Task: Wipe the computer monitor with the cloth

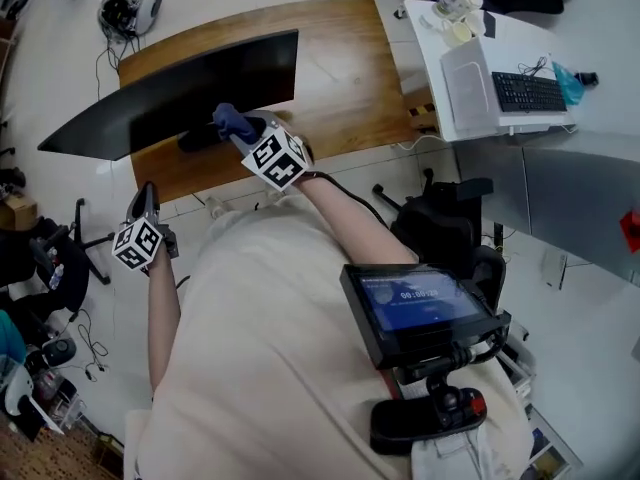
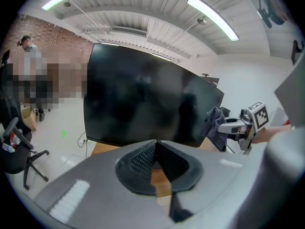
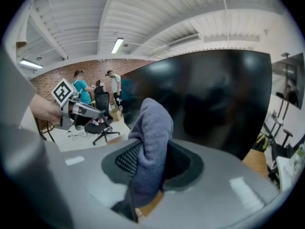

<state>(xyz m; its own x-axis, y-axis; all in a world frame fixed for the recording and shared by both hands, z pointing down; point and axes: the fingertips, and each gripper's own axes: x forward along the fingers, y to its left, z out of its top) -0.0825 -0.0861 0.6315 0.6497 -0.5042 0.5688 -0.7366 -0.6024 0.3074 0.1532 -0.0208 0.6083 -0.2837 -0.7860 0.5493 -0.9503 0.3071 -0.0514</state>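
Right gripper [image 3: 151,168] clamps the blue-grey cloth [image 3: 153,128] — its bunched end stands up just before the dark monitor [image 3: 214,99], perhaps touching it. Left gripper [image 2: 156,162] — jaws together, empty — hangs beside the wooden desk [image 1: 345,78].

I see a curved wooden table [image 1: 345,78] on a pale glossy floor [image 1: 60,68]. White table [image 1: 530,40] to the right carries a black keyboard [image 1: 529,92]. Black office chair [image 2: 16,144] on the left. Red brick wall [image 2: 62,39] at the back, ribbed white ceiling [image 3: 143,13], strip lights [image 2: 212,17] on. Two people [image 3: 82,88] stand near the brick wall. Another dark chair [image 1: 440,218] stands near the white table.
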